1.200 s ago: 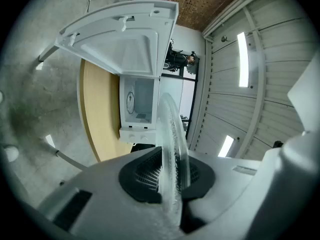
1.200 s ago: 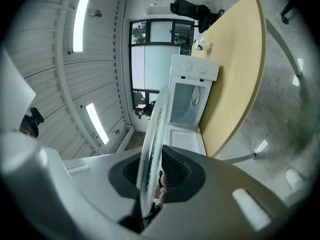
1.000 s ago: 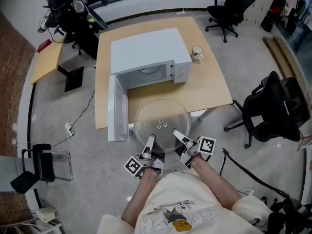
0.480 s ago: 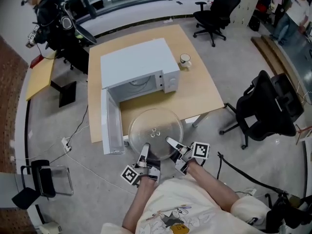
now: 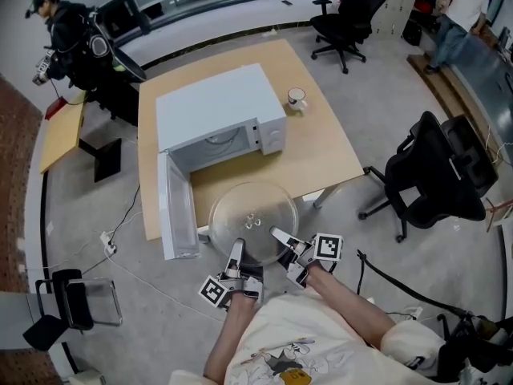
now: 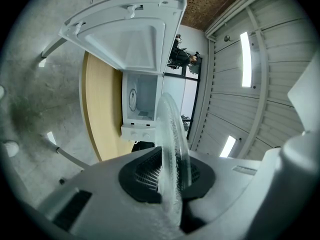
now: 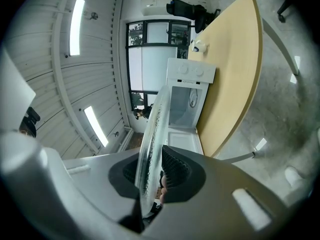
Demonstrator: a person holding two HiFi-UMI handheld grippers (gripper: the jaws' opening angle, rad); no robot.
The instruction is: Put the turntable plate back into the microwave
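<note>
While the left gripper (image 5: 237,251) and right gripper (image 5: 280,237) clamp the glass plate (image 5: 253,215) by its six-o'clock rim, short of the microwave (image 5: 210,107) at twelve, it could slip, or clip the door (image 5: 178,207) at nine.

microwave (image 5: 210,109): white | table (image 5: 322,147): tan wood | turntable plate (image 5: 253,219): clear glass | chair (image 5: 437,175): black | floor (image 5: 385,79): grey

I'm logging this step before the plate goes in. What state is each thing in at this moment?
microwave: on the table, no plate inside.
microwave door: swung open.
turntable plate: outside the microwave, held roughly level by its near rim.
left gripper: shut on the turntable plate.
right gripper: shut on the turntable plate.
mug: upright on the table, beside the microwave.
</note>
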